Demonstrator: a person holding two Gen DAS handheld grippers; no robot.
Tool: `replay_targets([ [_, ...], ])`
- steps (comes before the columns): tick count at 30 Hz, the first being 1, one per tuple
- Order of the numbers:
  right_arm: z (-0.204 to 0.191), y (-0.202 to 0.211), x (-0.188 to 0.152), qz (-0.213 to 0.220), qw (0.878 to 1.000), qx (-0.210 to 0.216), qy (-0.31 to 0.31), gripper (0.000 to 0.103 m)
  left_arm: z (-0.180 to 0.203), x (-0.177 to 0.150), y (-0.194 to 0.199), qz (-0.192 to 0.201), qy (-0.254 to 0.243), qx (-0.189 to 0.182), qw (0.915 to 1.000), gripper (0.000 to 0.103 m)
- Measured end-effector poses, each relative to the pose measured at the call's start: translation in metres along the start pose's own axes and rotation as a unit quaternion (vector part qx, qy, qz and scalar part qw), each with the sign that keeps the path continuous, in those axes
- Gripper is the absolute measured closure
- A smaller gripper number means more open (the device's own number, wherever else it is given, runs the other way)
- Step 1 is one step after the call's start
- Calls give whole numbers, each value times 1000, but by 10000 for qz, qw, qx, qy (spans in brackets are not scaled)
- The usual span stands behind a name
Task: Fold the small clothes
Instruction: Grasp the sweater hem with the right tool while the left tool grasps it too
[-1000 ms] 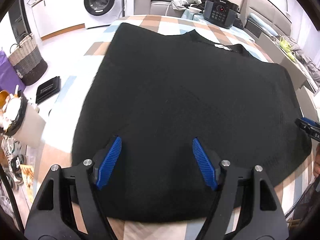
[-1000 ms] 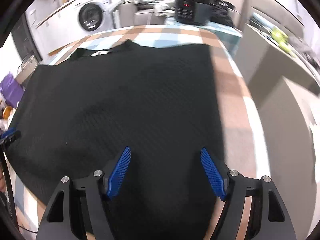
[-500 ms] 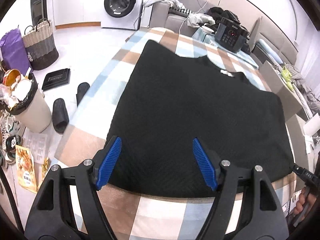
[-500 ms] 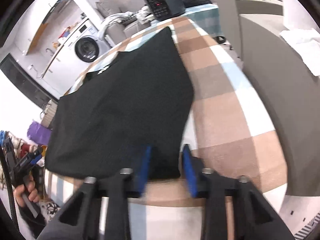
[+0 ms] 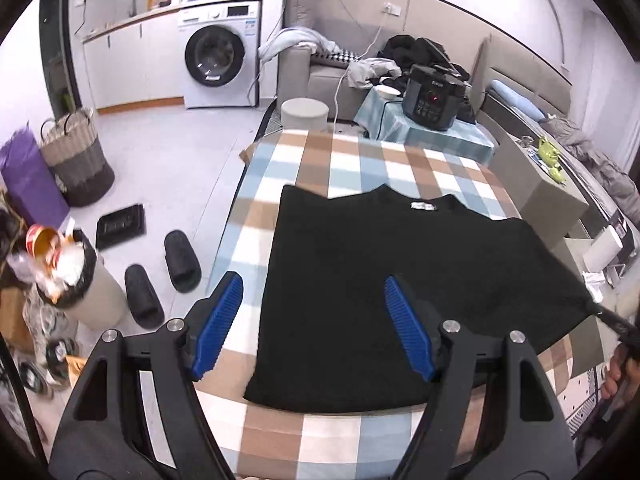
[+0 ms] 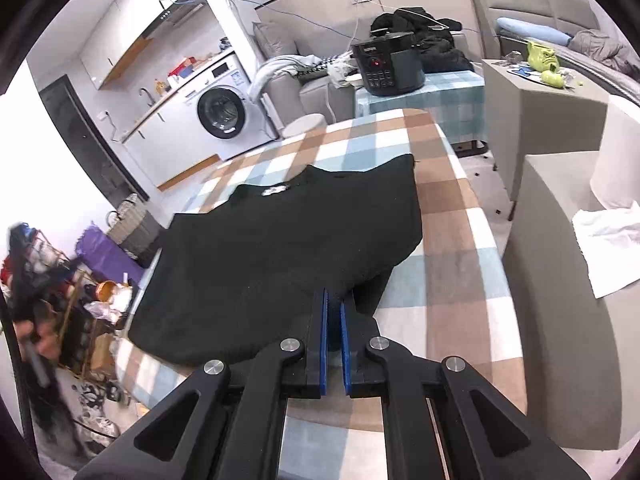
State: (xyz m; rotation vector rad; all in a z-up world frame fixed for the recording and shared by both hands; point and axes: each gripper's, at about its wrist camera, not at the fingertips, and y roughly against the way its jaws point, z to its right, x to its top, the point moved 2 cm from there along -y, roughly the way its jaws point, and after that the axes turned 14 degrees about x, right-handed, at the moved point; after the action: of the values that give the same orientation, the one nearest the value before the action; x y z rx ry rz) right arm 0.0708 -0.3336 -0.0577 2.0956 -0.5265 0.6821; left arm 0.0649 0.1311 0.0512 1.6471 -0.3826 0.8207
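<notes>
Black sweater [image 5: 400, 280] lies flat on the checked bench [image 5: 344, 160], collar and white label [image 5: 423, 205] at the far end. Right gripper [image 6: 334, 312] has just closed: fingers pressed together, pinching the sweater's near right corner, fabric lifted there. Left gripper [image 5: 312, 320] hangs above the near left hem, fingers spread wide, nothing between them. Slippers [image 5: 164, 272] on the floor beside the bench.

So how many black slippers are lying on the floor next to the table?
2. One black slipper lies nearer the checked table; the other black slipper lies beside it, closer to the overflowing bin. More may be hidden beyond the table's edge.
</notes>
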Motion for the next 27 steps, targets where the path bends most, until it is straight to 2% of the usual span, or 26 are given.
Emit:
replay_targets([
  [4,27,-22,-21,-172,9989,-296,-320,98,-11,3,11,53,17,60,10000,29],
  [6,39,-33,-32,-310,9974,-456,-458,97,-17,-8,3,-99,149,46,9998,29],
  [10,59,-47,-48,-579,9931,-797,-633,87,-26,-46,-32,-528,501,-23,9973,29],
  [13,62,-38,-54,-401,9941,-796,-613,75,-34,-82,-57,-828,877,12,9927,29],
  [18,54,-17,-58,79,9963,-581,-627,60,-39,-130,-83,-1176,1222,107,9854,29],
  [25,38,-24,-52,130,9977,-433,-497,55,-22,-165,-113,-1462,1224,-60,9816,29],
  [27,37,-28,-52,110,9979,-426,-478,52,-13,-165,-117,-1305,1156,-39,9847,29],
])
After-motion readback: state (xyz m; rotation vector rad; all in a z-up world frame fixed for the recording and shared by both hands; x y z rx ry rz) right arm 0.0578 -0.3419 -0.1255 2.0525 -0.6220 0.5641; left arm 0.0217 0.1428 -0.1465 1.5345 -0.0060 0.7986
